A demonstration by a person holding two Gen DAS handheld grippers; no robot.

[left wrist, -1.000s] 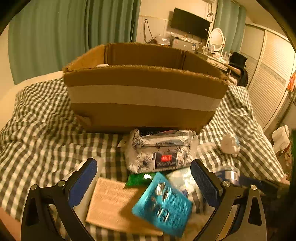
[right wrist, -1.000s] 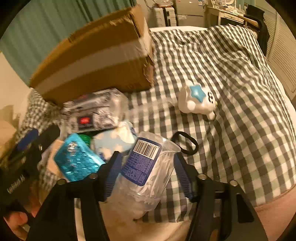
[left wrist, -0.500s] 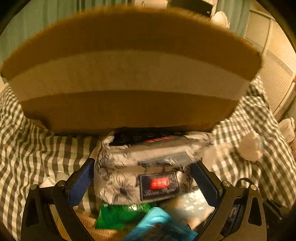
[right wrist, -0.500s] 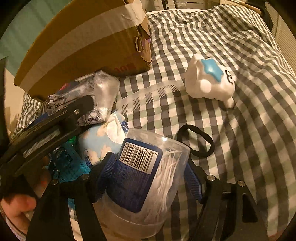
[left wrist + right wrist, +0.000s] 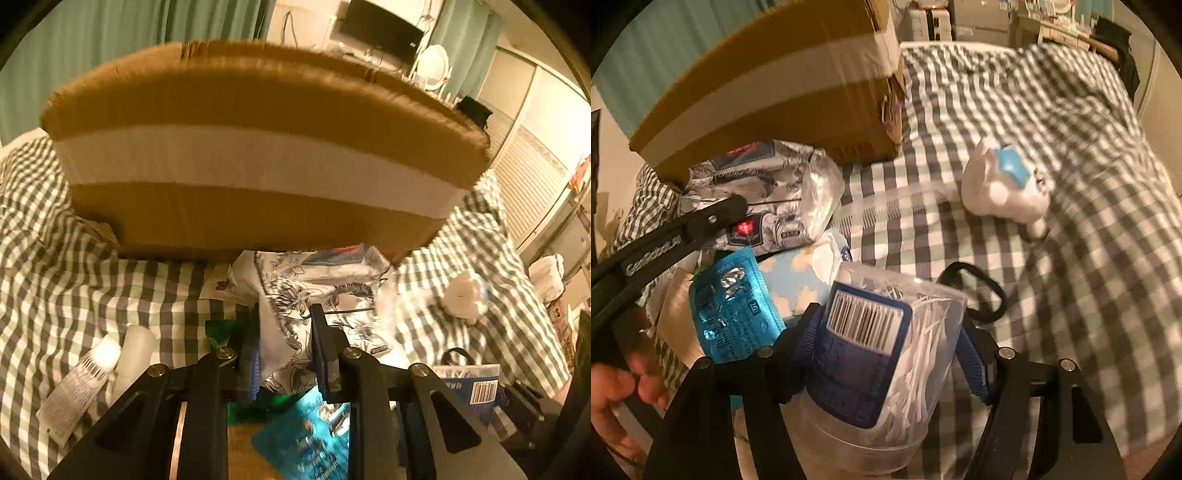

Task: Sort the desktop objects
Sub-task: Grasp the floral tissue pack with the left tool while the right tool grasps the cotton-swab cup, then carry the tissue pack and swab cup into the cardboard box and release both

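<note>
- Our left gripper point(image 5: 284, 325), wide open a second ago, is closing on the floral tissue pack point(image 5: 314, 288) just before the cardboard box point(image 5: 258, 158).
- Our right gripper point(image 5: 890, 347) clasps the cotton-swab tub point(image 5: 886, 354); both look ready for boxing.

White lettering is showing along the black arm of the left gripper point(image 5: 733, 206), too blurred to read for certain; a barcode label is sitting on the blue panel of the clear tub point(image 5: 871, 354), digits unreadable; small print is running across the teal blister pack point(image 5: 733, 314), illegible; red marks on the cardboard box point(image 5: 798, 96) and the tissue pack point(image 5: 768, 195) badge are staying unreadable.
</note>
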